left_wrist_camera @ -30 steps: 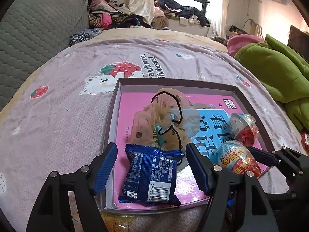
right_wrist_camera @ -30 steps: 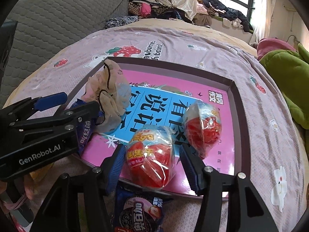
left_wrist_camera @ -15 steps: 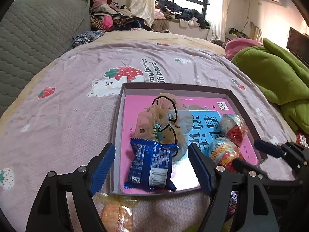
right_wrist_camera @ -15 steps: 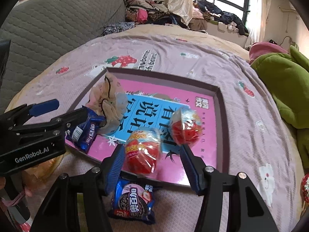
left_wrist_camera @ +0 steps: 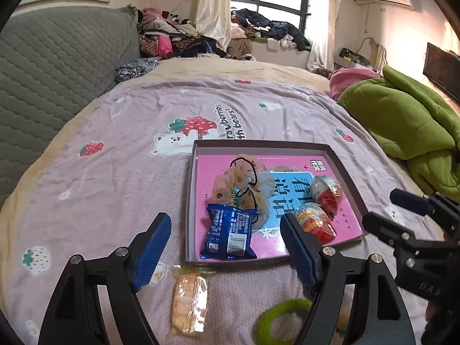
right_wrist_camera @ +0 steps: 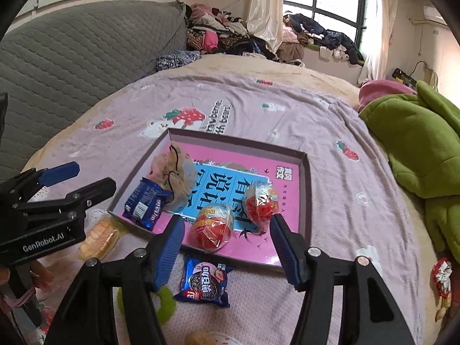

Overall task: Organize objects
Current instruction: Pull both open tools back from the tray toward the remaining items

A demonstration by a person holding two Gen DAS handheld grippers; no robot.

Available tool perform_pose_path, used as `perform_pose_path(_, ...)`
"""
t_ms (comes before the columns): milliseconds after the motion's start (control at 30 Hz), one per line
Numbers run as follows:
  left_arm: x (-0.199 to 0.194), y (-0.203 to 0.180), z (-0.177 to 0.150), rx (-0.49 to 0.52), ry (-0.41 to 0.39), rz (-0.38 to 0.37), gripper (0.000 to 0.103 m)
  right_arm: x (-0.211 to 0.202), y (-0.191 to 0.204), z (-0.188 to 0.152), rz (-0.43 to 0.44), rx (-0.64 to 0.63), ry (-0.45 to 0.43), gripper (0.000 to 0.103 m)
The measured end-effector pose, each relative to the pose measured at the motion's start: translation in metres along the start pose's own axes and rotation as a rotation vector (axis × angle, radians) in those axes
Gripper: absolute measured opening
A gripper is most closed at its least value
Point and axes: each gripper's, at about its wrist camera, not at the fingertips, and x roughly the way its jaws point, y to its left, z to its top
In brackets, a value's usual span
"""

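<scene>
1. Left wrist view: the left gripper [left_wrist_camera: 224, 247] hangs over the bedspread [left_wrist_camera: 120, 172], fingers wide apart and holding nothing.
2. Past its fingertips lies the tray [left_wrist_camera: 190, 201], open-topped, with a pink and blue printed floor.
3. In the tray's near left corner lies a blue packet [left_wrist_camera: 229, 237]. Just beyond it, touching it, lies a pale scrunchie [left_wrist_camera: 240, 185] with a black cord.
4. Two wrapped red eggs sit at the tray's near right: the near egg [left_wrist_camera: 314, 225] and the far egg [left_wrist_camera: 327, 191], close together.
5. On the bedspread, near of the tray, lie an orange biscuit pack [left_wrist_camera: 189, 302] and a green hair tie [left_wrist_camera: 283, 320], partly hidden by the right finger.
6. Right wrist view: the right gripper [right_wrist_camera: 227, 247] hangs over the tray's near edge, fingers spread, empty.
7. The near egg [right_wrist_camera: 213, 227] shows between the fingertips without touching either; the far egg [right_wrist_camera: 260, 202] is just past the right fingertip.
8. An Oreo packet [right_wrist_camera: 204, 283] lies on the bedspread just outside the tray's near edge, between the fingers.
9. The left gripper [right_wrist_camera: 83, 179] shows at the left, also spread, above the biscuit pack [right_wrist_camera: 99, 235].
10. A green blanket [right_wrist_camera: 417, 143] lies at the far right.
</scene>
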Motion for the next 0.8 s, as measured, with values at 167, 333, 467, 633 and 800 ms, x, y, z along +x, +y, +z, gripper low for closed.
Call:
perform_pose_path(167, -0.028, 0.0, 0.003, 0.005, -0.021, 0.004, 0.079, -0.027, 0.004, 0.006, -0.007, -0.011, -0.023, 0.063)
perform_pose_path(333, -0.055, 0.002, 0.002, 0.012, -0.036, 0.006, 0.079, -0.051, 0.011, 0.009, -0.014, -0.022, -0.05, 0.064)
perform_pose_path(467, -0.072, 0.001, -0.003, 0.019, -0.041, 0.007, 0.079, -0.07, 0.014, 0.01, -0.017, -0.022, -0.069, 0.064)
perform_pose_path(633, -0.091, 0.0, -0.014, 0.029, -0.042, 0.01, 0.079, -0.094, 0.019, 0.009, -0.023, -0.037, -0.093, 0.064)
perform_pose_path(800, -0.106, -0.005, -0.022, 0.041, -0.044, 0.012, 0.079, -0.116, 0.021, 0.008, -0.023, -0.044, -0.116, 0.065)
